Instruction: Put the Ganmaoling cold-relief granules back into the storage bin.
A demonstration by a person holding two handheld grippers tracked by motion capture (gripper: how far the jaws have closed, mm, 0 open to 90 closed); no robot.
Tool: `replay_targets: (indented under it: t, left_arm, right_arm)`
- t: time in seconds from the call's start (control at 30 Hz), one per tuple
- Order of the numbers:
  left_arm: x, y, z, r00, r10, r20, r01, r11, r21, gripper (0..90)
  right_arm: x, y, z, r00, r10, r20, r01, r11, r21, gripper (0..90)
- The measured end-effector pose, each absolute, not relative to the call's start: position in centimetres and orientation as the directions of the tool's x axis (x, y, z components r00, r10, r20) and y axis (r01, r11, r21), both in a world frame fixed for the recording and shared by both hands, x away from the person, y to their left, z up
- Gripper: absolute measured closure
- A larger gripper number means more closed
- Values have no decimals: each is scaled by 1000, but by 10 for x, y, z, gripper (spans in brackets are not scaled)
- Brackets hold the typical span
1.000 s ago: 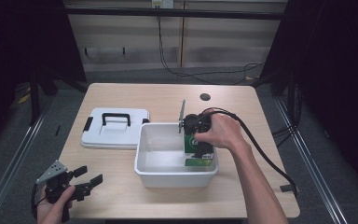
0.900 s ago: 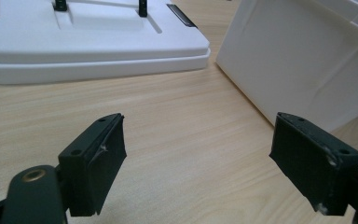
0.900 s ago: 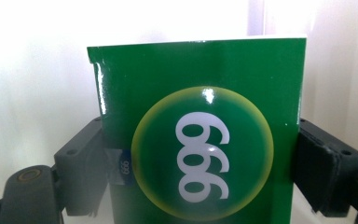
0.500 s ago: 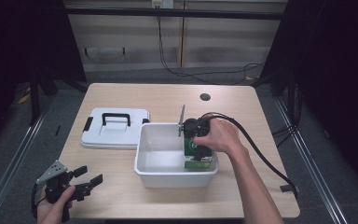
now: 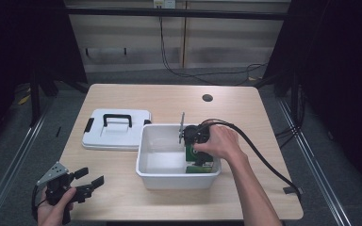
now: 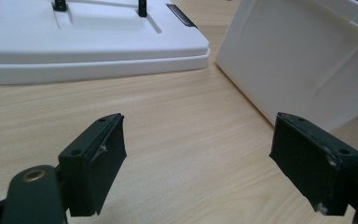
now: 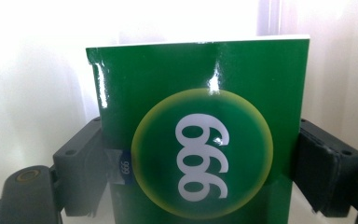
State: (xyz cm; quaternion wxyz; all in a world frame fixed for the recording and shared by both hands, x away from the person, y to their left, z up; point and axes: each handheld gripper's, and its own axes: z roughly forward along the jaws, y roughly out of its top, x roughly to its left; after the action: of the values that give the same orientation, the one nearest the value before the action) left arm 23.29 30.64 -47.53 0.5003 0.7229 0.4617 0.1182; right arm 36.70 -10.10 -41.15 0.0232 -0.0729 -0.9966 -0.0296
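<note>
Right gripper view shows the right claw (image 7: 200, 163) clenched on a green box (image 7: 200, 140) down inside the white bin (image 5: 162, 160), so the placing step looks nearly done and releasing it comes next, while the left claw (image 6: 200, 163) hangs released over the table (image 6: 182, 121).

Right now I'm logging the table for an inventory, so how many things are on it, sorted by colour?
White: 2, the open rectangular plastic bin and its flat plastic lid with a black handle.
Green: 1, the glossy green cardboard box printed 999, clamped in the right claw inside the bin.
Total: 3.
</note>
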Motion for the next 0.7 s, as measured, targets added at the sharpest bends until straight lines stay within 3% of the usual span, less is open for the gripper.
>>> replay_targets:
  t: [0.7]
  left_arm:
    - [233,306,-475,547,783,-297,551,-69,832,174]
  right_arm:
    - [367,-95,-419,-988,145,45,146,989,14,130]
